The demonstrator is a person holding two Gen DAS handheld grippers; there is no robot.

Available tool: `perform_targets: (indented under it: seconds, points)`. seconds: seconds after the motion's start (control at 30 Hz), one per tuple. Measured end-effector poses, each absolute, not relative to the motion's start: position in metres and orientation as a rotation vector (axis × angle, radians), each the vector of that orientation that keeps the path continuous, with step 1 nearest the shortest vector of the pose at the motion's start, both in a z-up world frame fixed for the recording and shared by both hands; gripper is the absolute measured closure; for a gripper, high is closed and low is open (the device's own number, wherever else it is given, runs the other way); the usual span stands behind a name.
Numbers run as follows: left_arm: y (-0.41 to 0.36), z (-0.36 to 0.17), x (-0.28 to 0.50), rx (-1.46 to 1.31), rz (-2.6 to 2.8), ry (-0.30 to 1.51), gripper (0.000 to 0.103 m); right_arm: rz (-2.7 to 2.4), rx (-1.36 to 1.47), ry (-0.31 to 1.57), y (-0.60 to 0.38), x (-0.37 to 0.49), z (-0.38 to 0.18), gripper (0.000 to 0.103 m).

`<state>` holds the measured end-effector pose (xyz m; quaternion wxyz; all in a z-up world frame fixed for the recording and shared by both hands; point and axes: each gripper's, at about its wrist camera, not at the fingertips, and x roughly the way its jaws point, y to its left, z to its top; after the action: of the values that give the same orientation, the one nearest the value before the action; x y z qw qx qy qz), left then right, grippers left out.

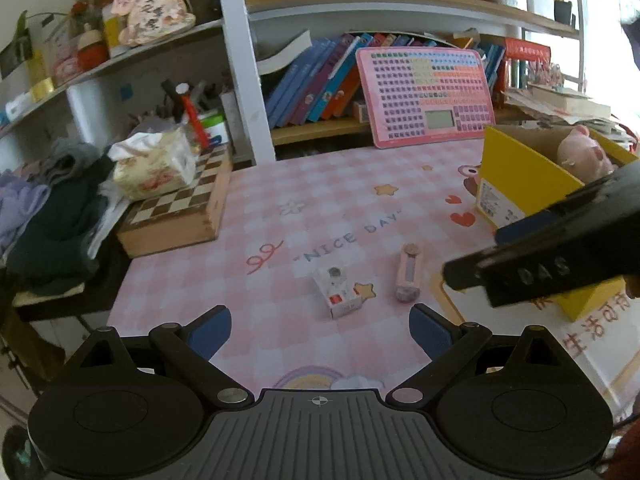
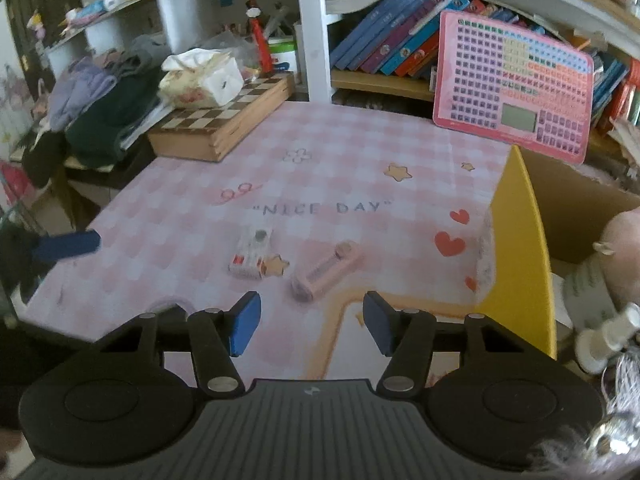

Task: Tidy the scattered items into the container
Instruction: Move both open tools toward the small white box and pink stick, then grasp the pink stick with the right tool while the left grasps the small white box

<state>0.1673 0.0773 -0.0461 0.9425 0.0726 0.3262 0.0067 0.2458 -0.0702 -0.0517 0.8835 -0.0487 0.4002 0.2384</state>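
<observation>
Left gripper [image 1: 320,332] hangs open, nothing in it, just short of the small white box [image 1: 339,291] and pink stick [image 1: 408,276] on the surface [image 1: 280,216]. Right gripper [image 2: 311,326], jaws parted and empty, sits near that box [image 2: 251,254], yellow container [image 2: 520,248] at its right.

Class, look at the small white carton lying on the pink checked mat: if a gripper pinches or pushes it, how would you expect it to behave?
The small white carton looks like thin card, so probably light and liable to dent if pinched hard. It lies flat on the pink checked mat, so a push would likely slide it rather than roll it.
</observation>
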Motion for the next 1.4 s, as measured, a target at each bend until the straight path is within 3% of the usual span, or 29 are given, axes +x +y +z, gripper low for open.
perform_targets:
  seconds: [0.2, 0.57, 0.73, 0.9, 1.03, 1.17, 1.4]
  points:
    - [0.077, -0.061, 0.199, 0.181, 0.008, 0.678, 0.007, 0.436, 0.032, 0.973, -0.059, 0.290, -0.070, 0.053]
    - [0.073, -0.091, 0.242, 0.195, -0.027, 0.732, 0.013, 0.405, -0.008, 1.052, -0.042, 0.344, -0.106, 0.061]
    - [0.074, -0.100, 0.257, 0.172, -0.033, 0.757, 0.027, 0.422, -0.108, 1.040, -0.048, 0.350, -0.112, 0.080]
    - [0.075, -0.110, 0.269, 0.148, -0.039, 0.785, 0.047, 0.421, -0.129, 1.034, -0.060, 0.351, -0.112, 0.080]
    - [0.075, -0.112, 0.273, 0.136, -0.037, 0.770, 0.048, 0.441, -0.155, 1.017, -0.055, 0.352, -0.113, 0.078]
    - [0.073, -0.112, 0.274, 0.112, -0.072, 0.768, 0.071, 0.463, -0.171, 1.003, -0.052, 0.353, -0.113, 0.080]
    - [0.077, -0.098, 0.264, 0.057, -0.072, 0.752, 0.073, 0.506, -0.136, 0.977, -0.054, 0.348, -0.101, 0.080]
